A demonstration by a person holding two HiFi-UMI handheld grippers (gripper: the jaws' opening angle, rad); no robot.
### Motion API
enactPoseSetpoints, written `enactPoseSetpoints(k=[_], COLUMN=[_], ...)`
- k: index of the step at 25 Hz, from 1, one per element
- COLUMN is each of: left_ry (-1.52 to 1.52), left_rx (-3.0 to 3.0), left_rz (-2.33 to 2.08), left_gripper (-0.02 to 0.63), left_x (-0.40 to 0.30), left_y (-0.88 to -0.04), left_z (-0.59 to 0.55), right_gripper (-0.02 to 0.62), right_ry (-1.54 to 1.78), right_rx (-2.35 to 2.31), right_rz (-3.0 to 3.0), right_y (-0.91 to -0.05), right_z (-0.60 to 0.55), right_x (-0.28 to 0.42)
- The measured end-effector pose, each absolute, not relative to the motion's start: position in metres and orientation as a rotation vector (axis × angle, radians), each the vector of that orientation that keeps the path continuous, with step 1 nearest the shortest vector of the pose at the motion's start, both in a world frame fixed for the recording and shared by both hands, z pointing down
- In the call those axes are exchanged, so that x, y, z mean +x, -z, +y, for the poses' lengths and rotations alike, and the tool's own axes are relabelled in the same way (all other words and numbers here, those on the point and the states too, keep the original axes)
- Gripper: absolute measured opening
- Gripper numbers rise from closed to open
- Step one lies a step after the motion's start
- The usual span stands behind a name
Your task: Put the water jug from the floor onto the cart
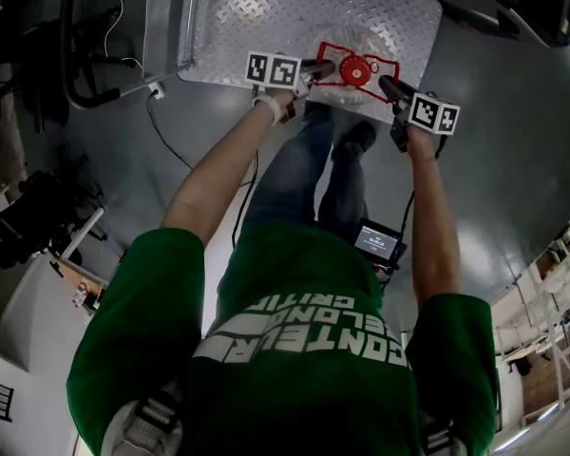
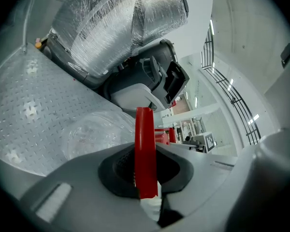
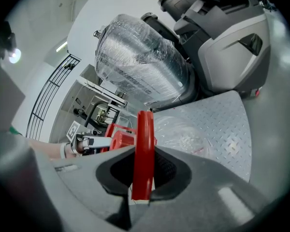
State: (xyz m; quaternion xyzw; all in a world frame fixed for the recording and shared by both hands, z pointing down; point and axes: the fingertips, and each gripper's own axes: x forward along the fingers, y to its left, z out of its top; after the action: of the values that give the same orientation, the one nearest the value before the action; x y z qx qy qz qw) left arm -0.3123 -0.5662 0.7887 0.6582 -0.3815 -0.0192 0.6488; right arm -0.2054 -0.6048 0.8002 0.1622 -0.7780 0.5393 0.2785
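Water jug at steel cart, grey floor.
L gripper, R gripper fingers pinch red handle; gripper views only: wrapped machine.

Clear glossy plastic water jug, red plastic handle, embossed matt metal cart deck

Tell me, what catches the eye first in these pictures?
A clear water jug with a bright red handle stands out, pinched from both sides by the left claw and the right claw just ahead of the person. Under it lies the studded metal deck of the cart. Beyond the cart looms a big bundle wrapped in shiny plastic film.
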Motion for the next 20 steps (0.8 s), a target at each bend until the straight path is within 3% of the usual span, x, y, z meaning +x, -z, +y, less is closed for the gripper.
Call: enactPoseSetpoints(k=[12, 20], left_ry=[0.124, 0.094], left_rx=[1.476, 1.523], left_rz=[-0.92, -0.915], left_gripper=[0.041, 0.203], left_x=[-0.313, -0.308], left_y=[-0.793, -0.786], left_z=[-0.572, -0.578], right_gripper=[0.029, 0.139], right_ry=[-1.429, -1.403], right_rx=[0.483, 0.519], right_rz=[-2.075, -2.075], right_y=[-0.817, -0.816], right_z=[-0.608, -0.613], right_x=[-0.194, -0.192])
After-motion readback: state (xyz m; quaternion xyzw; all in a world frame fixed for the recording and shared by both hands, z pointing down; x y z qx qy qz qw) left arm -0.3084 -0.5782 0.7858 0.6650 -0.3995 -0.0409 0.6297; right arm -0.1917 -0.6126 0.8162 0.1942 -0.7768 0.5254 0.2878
